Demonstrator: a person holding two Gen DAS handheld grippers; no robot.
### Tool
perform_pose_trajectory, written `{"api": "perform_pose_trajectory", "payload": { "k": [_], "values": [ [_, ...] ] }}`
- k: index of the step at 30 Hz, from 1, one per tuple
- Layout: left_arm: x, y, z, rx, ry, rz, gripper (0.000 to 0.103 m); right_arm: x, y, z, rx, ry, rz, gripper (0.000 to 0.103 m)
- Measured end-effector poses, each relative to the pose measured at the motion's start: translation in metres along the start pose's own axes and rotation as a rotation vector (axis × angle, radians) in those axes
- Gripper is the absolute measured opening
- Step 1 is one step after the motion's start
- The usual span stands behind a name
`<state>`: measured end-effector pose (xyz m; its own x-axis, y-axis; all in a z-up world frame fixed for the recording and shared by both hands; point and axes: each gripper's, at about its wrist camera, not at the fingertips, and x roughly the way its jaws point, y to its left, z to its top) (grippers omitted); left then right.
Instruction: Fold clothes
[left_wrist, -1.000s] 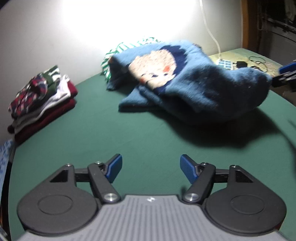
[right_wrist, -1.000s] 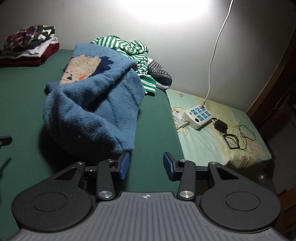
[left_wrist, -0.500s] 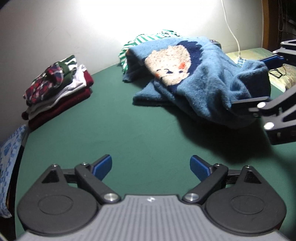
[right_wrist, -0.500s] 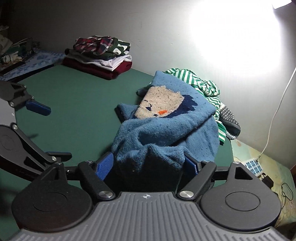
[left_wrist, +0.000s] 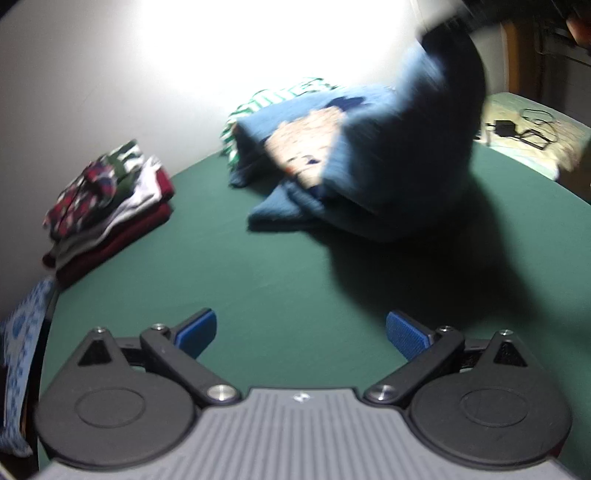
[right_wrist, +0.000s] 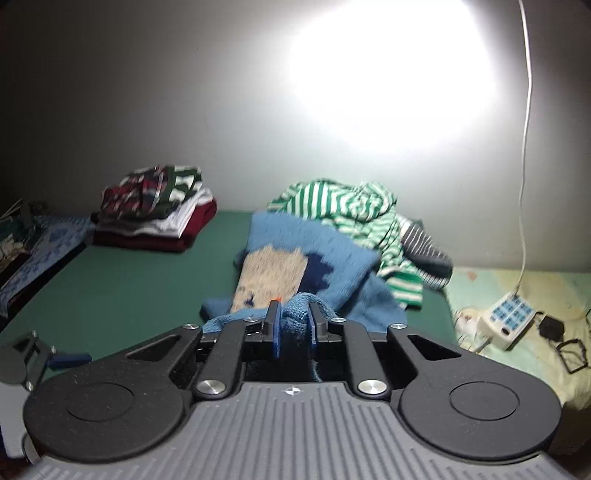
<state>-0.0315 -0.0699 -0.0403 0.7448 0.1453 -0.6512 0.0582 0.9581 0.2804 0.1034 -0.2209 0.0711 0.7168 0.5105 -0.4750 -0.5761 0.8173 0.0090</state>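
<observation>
Nearest the right wrist camera, the right claw has just been closing, and its blue pads now pinch a bunched fold of the blue knitted sweater. That fold is raised off the green table; the left wrist view shows it as a blurred blue peak standing above the rest of the garment. The sweater's lower part lies on the table towards the far edge, its beige patterned panel facing up.

At the near side of the table, the left claw has just been opening and stands wide, nothing between its pads, with only green surface beneath it. It is well apart from the sweater. Part of this claw shows at the lower left edge of the right wrist view.

Behind the sweater, against the wall at the far edge, lies a crumpled green-and-white striped garment, touching the sweater's far side. Just beside it, towards the far right corner, is a grey striped item.

At the far left corner stands a stack of folded clothes, a dark red piece at the bottom, white above it, a plaid piece on top. It is well apart from the sweater.

Beyond the table's right edge, a white power strip with blue sockets rests on a pale yellow printed sheet; a white cable rises from it up the wall. A black adapter with cord lies just beside the strip.
</observation>
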Motion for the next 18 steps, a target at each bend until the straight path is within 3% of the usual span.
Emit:
{"api": "perform_pose_trajectory", "payload": {
  "k": [3, 7, 13, 15, 17, 18],
  "values": [
    [0.0, -0.018, 0.009, 0.062, -0.037, -0.037, 0.099, -0.023, -0.001, 0.021, 0.013, -0.086, -0.022, 0.014],
    [0.007, -0.041, 0.028, 0.135, -0.11, -0.059, 0.099, -0.053, 0.007, 0.044, 0.041, -0.166, 0.01, 0.013],
    [0.023, -0.059, 0.062, 0.179, -0.211, 0.049, 0.095, -0.096, 0.021, 0.077, 0.117, -0.285, 0.118, 0.013],
    [0.018, -0.052, 0.073, 0.158, -0.246, 0.059, 0.076, -0.106, 0.028, 0.081, 0.104, -0.322, 0.11, 0.013],
    [0.009, -0.039, 0.081, 0.124, -0.264, 0.027, 0.044, -0.112, 0.034, 0.083, 0.083, -0.351, 0.079, 0.013],
    [0.004, -0.031, 0.082, 0.103, -0.263, 0.015, 0.035, -0.113, 0.035, 0.082, 0.078, -0.357, 0.055, 0.013]
  ]
}}
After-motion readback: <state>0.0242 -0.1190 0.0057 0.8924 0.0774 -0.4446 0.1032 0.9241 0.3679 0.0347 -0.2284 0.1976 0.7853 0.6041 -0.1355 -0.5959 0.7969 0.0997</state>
